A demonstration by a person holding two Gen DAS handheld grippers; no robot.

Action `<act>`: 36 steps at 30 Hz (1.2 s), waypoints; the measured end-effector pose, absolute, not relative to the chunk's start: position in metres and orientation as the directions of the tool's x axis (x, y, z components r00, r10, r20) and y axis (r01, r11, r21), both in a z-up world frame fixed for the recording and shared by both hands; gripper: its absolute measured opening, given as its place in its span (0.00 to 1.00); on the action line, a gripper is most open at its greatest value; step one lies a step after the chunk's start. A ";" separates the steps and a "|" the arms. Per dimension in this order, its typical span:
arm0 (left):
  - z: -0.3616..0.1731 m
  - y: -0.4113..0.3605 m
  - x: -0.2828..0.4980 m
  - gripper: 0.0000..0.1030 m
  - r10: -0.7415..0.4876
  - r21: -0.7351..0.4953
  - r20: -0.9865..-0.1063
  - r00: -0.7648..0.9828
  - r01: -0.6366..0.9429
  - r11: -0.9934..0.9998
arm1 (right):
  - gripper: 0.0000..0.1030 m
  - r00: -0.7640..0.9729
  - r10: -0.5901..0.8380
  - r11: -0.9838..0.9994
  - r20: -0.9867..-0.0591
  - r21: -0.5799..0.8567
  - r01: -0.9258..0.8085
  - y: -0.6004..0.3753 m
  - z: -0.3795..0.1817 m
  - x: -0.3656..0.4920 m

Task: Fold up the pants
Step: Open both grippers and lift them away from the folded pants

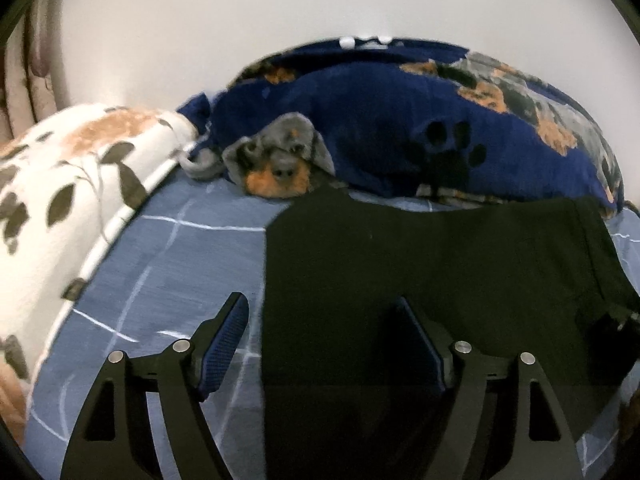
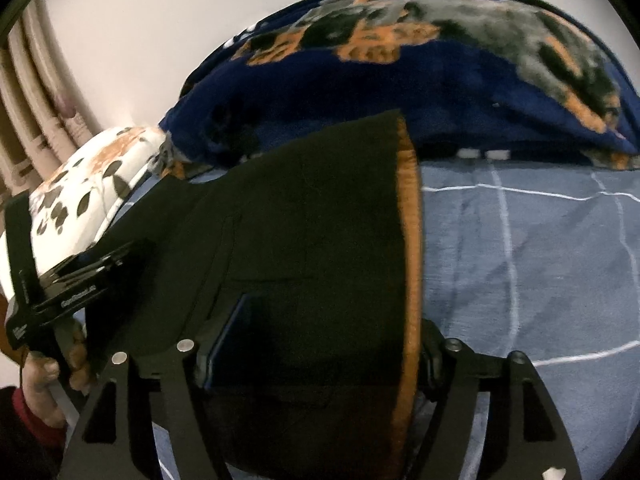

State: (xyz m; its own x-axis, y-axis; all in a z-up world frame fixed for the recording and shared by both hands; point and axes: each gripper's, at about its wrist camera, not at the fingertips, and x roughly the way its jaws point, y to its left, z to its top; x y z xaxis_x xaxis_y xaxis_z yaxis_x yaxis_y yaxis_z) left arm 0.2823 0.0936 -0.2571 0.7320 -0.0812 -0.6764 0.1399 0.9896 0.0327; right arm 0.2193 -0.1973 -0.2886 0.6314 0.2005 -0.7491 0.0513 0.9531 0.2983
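Black pants (image 1: 420, 260) lie flat on a blue checked bedsheet (image 1: 180, 272). My left gripper (image 1: 320, 300) hovers over their left edge with jaws wide apart, one finger over the sheet and the other over the cloth. In the right wrist view the pants (image 2: 300, 220) show an orange-brown inner edge (image 2: 410, 240) on the right. My right gripper (image 2: 332, 312) straddles that end. The cloth spans its spread jaws and hides the right fingertip, and the left pad does not press on it. At the left a hand (image 2: 48, 368) holds the left gripper (image 2: 80, 272).
A navy blanket with dog and paw prints (image 1: 440, 120) is heaped along the far side of the bed against a white wall. A white floral blanket (image 1: 60, 200) lies at the left, with a curtain (image 2: 32, 120) behind it. Bare sheet (image 2: 540, 260) shows right of the pants.
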 end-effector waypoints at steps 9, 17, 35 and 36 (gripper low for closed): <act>-0.207 0.094 0.240 0.89 -0.056 0.053 -0.597 0.800 0.110 0.993 | 0.67 0.751 0.128 0.978 -0.648 0.208 0.013 -0.174 -0.215 0.161; -0.156 0.077 0.179 0.95 -0.061 0.109 -0.531 0.845 0.140 0.984 | 0.68 0.780 0.169 0.972 -0.603 0.232 -0.031 -0.147 -0.174 0.116; -0.074 0.068 0.074 1.00 -0.176 0.029 -0.378 0.909 0.202 0.979 | 0.76 0.822 0.138 0.979 -0.553 0.204 -0.027 -0.135 -0.131 0.052; -0.072 0.067 0.071 1.00 -0.179 0.029 -0.374 0.910 0.205 0.978 | 0.76 0.822 0.136 0.979 -0.553 0.204 -0.025 -0.135 -0.131 0.052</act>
State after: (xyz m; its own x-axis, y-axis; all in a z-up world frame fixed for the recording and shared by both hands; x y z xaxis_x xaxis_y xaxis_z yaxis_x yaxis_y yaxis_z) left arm 0.0714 0.0675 -0.0722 0.9098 -0.1793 -0.3744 0.2049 0.9783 0.0294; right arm 0.0515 -0.1355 -0.1308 0.8218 0.1365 -0.5533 -0.0252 0.9786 0.2040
